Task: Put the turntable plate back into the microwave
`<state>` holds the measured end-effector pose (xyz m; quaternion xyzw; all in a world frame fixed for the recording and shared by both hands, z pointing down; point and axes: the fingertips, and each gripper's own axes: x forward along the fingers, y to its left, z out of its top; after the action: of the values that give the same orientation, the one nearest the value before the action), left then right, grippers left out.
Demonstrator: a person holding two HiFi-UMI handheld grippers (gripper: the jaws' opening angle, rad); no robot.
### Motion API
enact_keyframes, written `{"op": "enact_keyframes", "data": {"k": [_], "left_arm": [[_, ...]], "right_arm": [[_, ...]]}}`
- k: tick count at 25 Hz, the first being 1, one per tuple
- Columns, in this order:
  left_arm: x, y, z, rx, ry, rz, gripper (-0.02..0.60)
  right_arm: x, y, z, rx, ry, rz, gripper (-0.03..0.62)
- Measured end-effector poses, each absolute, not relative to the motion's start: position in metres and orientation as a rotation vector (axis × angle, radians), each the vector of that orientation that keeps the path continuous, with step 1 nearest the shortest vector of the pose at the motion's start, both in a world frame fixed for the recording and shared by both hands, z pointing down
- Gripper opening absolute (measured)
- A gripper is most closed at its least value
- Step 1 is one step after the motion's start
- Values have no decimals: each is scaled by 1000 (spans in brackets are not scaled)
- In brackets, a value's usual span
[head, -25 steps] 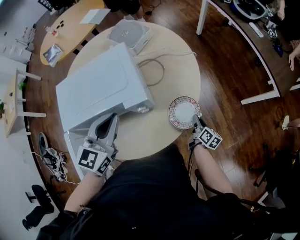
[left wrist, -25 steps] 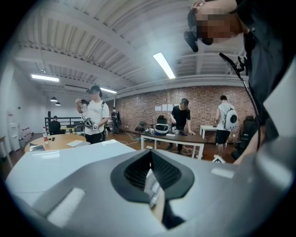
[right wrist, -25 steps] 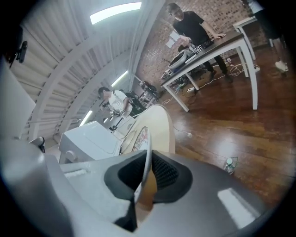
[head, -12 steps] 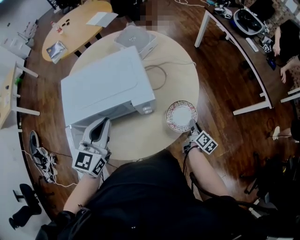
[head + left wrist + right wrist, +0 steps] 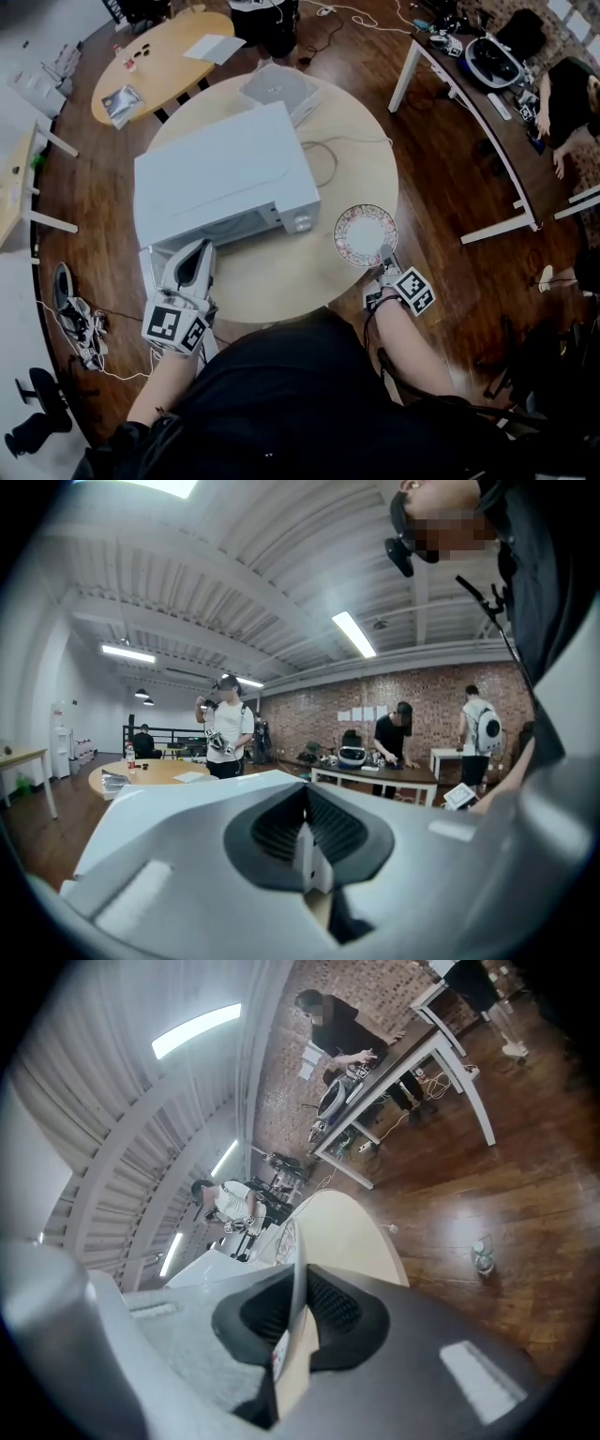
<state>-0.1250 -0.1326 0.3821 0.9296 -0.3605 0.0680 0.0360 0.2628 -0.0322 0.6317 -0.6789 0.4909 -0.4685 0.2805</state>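
Clearly, the round white plate (image 5: 366,234) carries a floral-patterned rim.

dark wooden floor (image 5: 441,169), brick wall (image 5: 431,714), strip lights (image 5: 353,634) on a ribbed, perhaps metal, ceiling (image 5: 234,564), long white-legged desk (image 5: 511,131)

The round pale wooden tabletop (image 5: 281,277) carried a white microwave (image 5: 220,178) on its left half, a pale square box (image 5: 277,89) at the far edge, and a looping cable (image 5: 330,161) beside the microwave.
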Motion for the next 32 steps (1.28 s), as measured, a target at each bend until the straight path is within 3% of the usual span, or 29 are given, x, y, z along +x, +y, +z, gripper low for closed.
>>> {"op": "enact_keyframes", "data": {"k": [18, 32], "left_arm": [[-180, -111, 327, 2854, -1224, -50, 3], [-202, -93, 329, 2841, -1215, -61, 4]], "right_arm": [[254, -23, 587, -1740, 1187, -1246, 20], [237, -13, 588, -1756, 1196, -1264, 20]]}}
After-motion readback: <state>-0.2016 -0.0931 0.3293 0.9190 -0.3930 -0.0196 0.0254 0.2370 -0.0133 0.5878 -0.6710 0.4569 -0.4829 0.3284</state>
